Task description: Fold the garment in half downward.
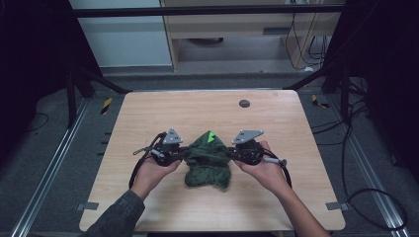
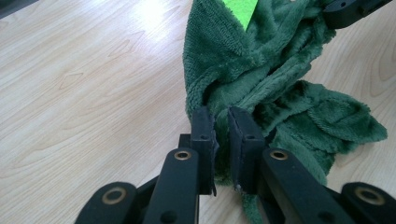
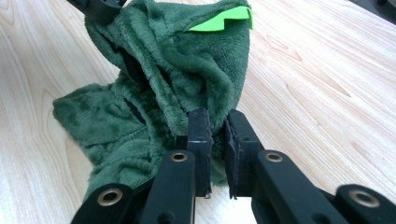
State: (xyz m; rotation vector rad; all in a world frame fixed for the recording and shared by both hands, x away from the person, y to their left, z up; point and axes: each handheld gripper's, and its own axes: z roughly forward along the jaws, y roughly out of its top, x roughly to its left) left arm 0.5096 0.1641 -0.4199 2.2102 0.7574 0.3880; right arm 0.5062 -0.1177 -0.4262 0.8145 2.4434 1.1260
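A dark green plush garment (image 1: 208, 160) with a bright green patch (image 1: 211, 137) lies bunched on the wooden table (image 1: 148, 113), held between both grippers. My left gripper (image 1: 184, 154) grips its left edge; in the left gripper view the jaws are shut on a fold of the green garment (image 2: 261, 70) at my left gripper (image 2: 222, 119). My right gripper (image 1: 231, 155) grips the right edge; the right gripper view shows its jaws pinching the green garment (image 3: 168, 79) at my right gripper (image 3: 218, 122). The opposite gripper's tip shows at the top of each gripper view.
A small dark round disc (image 1: 244, 103) sits near the table's far edge. Cables (image 1: 365, 197) trail on the floor at the right. Metal frame legs stand at the table's far corners. Bare wood lies around the garment.
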